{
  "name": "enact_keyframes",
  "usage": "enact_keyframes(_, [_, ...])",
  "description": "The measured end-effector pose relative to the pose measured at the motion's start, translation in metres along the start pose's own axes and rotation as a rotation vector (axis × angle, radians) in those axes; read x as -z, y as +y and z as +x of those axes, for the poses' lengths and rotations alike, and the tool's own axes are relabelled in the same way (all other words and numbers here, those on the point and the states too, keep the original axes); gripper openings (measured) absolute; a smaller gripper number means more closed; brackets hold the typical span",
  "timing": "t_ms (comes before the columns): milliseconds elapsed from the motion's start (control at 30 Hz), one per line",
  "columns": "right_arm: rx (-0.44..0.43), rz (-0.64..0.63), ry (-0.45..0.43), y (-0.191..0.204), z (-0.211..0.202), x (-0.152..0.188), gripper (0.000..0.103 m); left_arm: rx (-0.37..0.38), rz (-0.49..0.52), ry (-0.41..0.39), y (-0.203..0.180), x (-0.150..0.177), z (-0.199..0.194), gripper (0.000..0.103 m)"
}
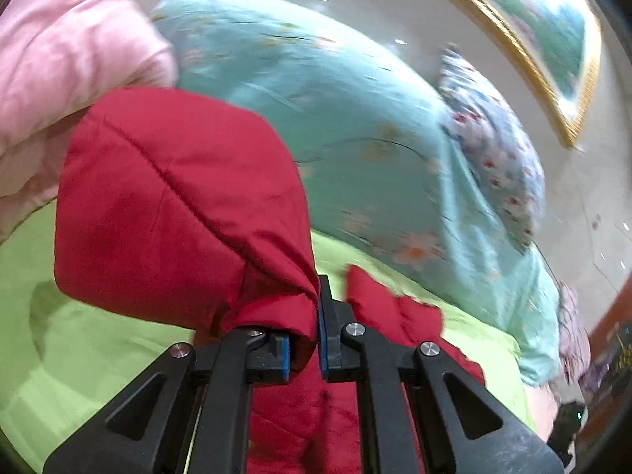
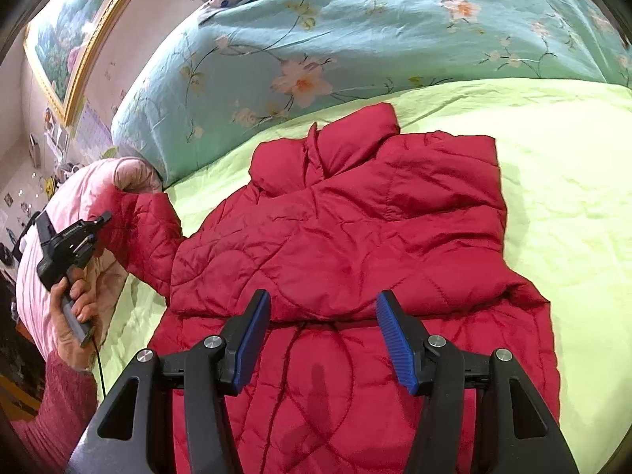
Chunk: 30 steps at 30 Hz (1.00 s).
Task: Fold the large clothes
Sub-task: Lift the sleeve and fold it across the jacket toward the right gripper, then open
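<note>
Left gripper [image 1: 304,349] clamps the cuff of the red quilted jacket's sleeve [image 1: 177,213], lifting it above the green bedsheet [image 1: 79,335] near the bed's left edge, beside a pink quilt [image 1: 59,59]. Right gripper [image 2: 322,339] hangs with its blue-padded jaws spread apart, holding nothing, over the red quilted jacket [image 2: 355,229], which lies across the middle of the bed, collar toward the floral blue duvet [image 2: 316,39] at the far edge.

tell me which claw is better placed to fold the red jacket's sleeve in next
Left. The left claw is already shut on the sleeve of the red jacket, lifted off the green sheet. The right claw hovers open over the hem.
</note>
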State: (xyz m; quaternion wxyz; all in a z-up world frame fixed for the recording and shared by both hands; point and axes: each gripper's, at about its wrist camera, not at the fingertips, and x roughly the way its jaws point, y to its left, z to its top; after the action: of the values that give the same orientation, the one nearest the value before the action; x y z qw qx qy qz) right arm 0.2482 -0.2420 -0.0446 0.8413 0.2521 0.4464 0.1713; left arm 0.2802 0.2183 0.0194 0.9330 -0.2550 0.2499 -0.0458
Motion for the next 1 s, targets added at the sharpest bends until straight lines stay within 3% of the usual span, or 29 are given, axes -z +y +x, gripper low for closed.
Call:
enact_keyframes(267, [-0.027,0.071,-0.015,-0.019,-0.007,-0.003,0.058,0.151,0.133,0.114,-0.092,0.042,0.025,0.007])
enact_keyframes(467, [-0.04,0.119,-0.04,-0.034,-0.019,-0.007,0.058,0.198,0.18,0.177,-0.131,0.071,0.046,0.007])
enact_keyframes(733, [-0.055,0.191,-0.077,-0.056,-0.03,-0.011,0.058,0.17,0.307,0.264,-0.168,0.108,0.072,0.007])
enact_keyframes(1000, [-0.09,0.241,-0.057,-0.07,-0.019,-0.022,0.058,0.049,0.534,0.374,-0.196,0.17,0.104,0.007])
